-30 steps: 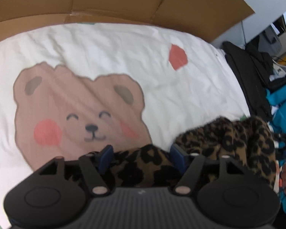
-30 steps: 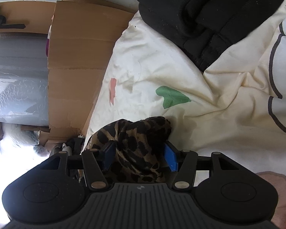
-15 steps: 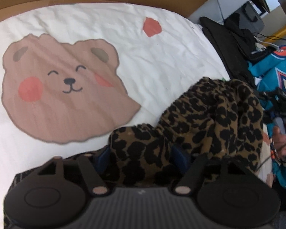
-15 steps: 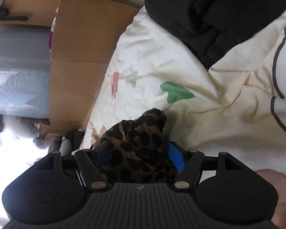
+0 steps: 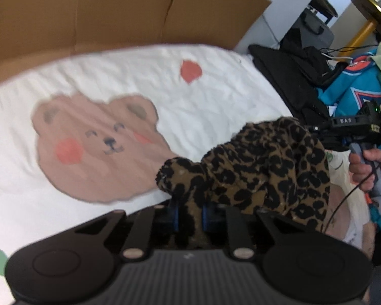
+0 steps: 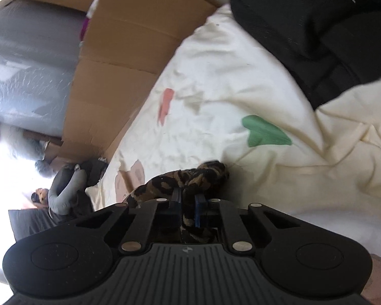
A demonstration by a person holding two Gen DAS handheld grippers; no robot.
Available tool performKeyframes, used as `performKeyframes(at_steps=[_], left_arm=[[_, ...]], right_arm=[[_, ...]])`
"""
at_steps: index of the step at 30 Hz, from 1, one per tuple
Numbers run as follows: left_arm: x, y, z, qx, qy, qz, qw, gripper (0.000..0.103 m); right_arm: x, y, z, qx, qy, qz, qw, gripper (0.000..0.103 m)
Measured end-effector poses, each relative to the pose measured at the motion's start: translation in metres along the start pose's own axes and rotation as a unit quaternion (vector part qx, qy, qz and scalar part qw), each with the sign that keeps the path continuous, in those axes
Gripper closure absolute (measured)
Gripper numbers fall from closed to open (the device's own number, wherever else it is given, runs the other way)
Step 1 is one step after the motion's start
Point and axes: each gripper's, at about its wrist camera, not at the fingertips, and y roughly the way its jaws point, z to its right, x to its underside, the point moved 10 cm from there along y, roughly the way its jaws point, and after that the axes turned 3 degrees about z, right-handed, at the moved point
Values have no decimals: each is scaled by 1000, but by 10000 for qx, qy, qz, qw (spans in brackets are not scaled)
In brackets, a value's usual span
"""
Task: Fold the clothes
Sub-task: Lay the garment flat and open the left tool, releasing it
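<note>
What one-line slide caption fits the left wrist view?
Left gripper jaws closing on a leopard-print garment above a white bear-print bedsheet.

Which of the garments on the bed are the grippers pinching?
The leopard-print garment, bunched between both grippers' closing jaws; the black clothes and teal jersey lie untouched farther off.

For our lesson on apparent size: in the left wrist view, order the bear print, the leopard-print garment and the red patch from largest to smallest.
1. bear print; the nearer leopard-print garment looks similar, so unranked.
2. red patch, clearly smallest.
</note>
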Motion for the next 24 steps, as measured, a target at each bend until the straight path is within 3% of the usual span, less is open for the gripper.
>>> performKeyframes(at_steps=[8, 16, 19, 24], left_arm=[[-33, -32, -31, -477, -29, 686, 9965, 89], [-44, -34, -64, -1003, -180, 997, 9898, 90], [-36, -22, -78, -1086, -376, 829, 9899, 90], [-16, 4, -97, -1166, -667, 320, 9904, 84]], right_arm=[[-7, -2, -35, -188, -707, 247, 9970, 96], [-20, 14, -73, -32, -1812, 327, 9829, 96], [-19, 27, -69, 201, -2076, 166, 9779, 100], [-9, 47, -40, 614, -1960, -190, 9785, 102]])
